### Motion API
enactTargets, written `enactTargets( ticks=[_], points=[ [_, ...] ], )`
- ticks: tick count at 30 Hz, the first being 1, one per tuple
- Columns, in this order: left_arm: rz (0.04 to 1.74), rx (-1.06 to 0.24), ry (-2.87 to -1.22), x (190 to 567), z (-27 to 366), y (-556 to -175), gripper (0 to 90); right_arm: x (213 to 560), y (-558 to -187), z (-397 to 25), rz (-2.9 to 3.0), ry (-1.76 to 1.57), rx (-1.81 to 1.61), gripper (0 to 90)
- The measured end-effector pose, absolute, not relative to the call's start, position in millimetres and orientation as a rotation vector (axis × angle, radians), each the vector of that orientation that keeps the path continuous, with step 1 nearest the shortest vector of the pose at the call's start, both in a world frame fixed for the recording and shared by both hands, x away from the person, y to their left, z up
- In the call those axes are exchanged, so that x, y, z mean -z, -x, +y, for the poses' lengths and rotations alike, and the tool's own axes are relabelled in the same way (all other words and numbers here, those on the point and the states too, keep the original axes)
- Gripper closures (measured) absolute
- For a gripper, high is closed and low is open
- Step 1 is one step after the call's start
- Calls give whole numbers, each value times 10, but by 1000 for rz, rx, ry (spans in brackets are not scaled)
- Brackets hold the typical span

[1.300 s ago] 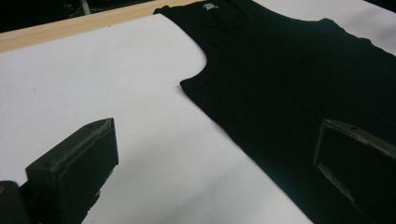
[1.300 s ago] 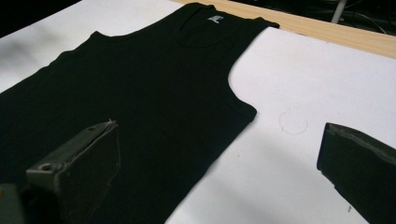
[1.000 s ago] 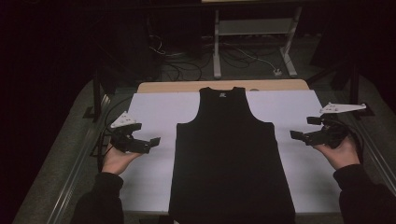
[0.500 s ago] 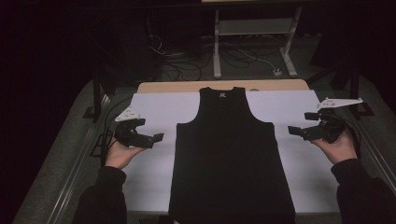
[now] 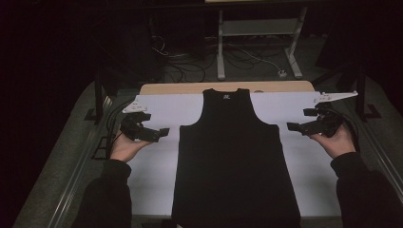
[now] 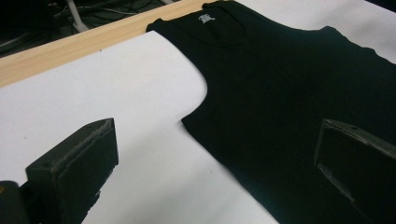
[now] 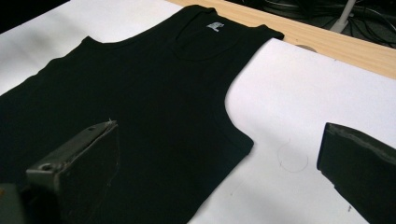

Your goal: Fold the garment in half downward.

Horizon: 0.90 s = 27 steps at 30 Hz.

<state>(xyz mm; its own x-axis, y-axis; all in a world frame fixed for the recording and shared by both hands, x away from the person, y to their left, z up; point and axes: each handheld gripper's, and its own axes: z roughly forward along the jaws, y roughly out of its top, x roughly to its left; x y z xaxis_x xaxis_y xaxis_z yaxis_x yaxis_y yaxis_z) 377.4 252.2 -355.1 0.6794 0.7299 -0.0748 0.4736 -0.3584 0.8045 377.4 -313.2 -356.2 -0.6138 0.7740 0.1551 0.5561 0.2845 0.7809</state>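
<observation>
Black tank top lies flat mid-table on the white sheet, long axis running twelve to six, neck at twelve; from above the left gripper hangs at its nine o'clock and the right gripper at three, about equally near, both clear of the cloth. Left gripper view: jaws wide, holding nothing, the armhole edge dead ahead with bare sheet around it. Right gripper view: jaws likewise wide and empty, armpit corner between them, and the wooden table edge far off at twelve.
</observation>
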Motion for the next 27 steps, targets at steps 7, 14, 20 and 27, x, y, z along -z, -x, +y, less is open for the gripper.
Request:
enactTargets(
  ticks=[7, 14, 20, 27],
  points=[
    [929, -371, -2032, 3490, 2488, -3868, 0, 3547, -3857, -3090, 2311, -1227, -1235, 0],
    [929, -359, -2059, 3449, 2426, -3992, 0, 3545, -3939, -3072, 2319, -1234, -1220, 0],
    [946, -344, -2064, 3472, 2407, -4083, 0, 3554, -4003, -3074, 2320, -1246, -1223, 0],
    [956, -314, -2051, 3576, 2368, -4189, 0, 3642, -4095, -3095, 2319, -1288, -1216, 0]
  ],
)
